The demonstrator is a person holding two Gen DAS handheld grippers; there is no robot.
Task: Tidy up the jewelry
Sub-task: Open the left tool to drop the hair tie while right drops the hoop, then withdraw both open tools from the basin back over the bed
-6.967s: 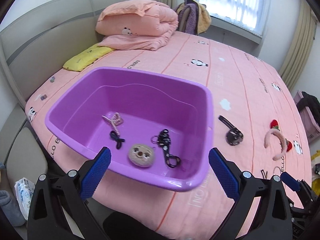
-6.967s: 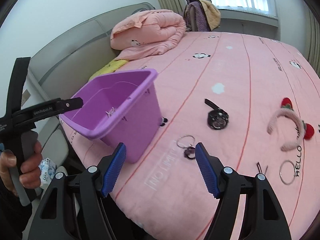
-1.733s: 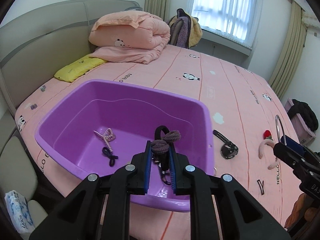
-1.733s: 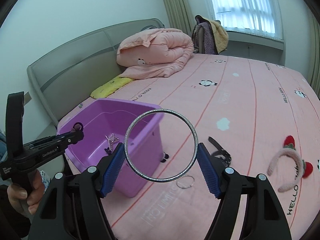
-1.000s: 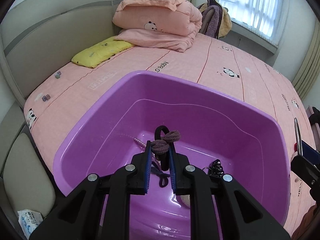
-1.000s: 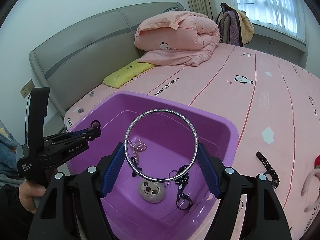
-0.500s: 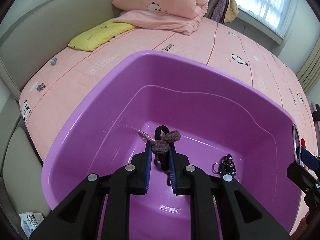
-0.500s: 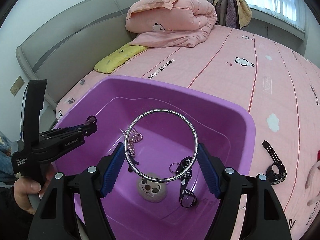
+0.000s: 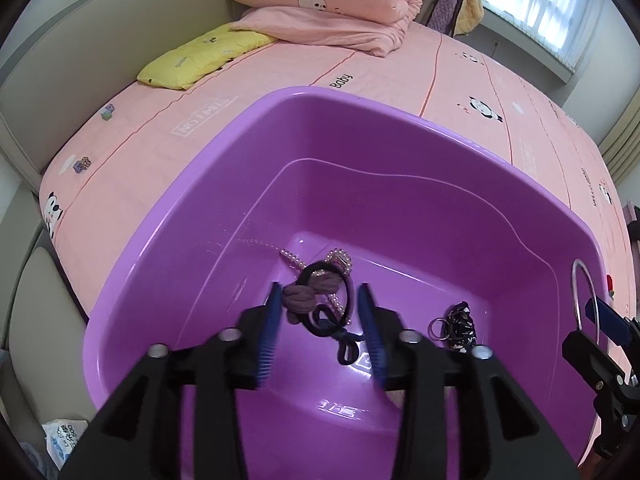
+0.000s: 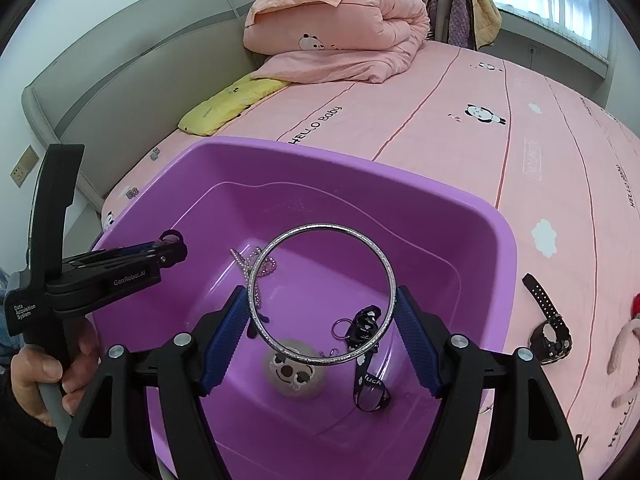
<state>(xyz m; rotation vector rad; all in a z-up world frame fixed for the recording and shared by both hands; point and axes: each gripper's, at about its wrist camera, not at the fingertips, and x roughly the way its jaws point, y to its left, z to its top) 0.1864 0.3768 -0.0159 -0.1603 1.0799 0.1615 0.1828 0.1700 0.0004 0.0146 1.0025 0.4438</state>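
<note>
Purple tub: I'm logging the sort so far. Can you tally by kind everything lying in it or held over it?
Hair ties: 2
Bead string: 1
Plush charm: 1
Lanyard: 1
Bangle: 1
Total: 6

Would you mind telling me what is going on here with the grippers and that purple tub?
A person is sorting jewelry into the purple tub. The left gripper has just been opening, and the hair tie sits loose between its jaws. The right gripper holds a silver bangle above the tub.
</note>
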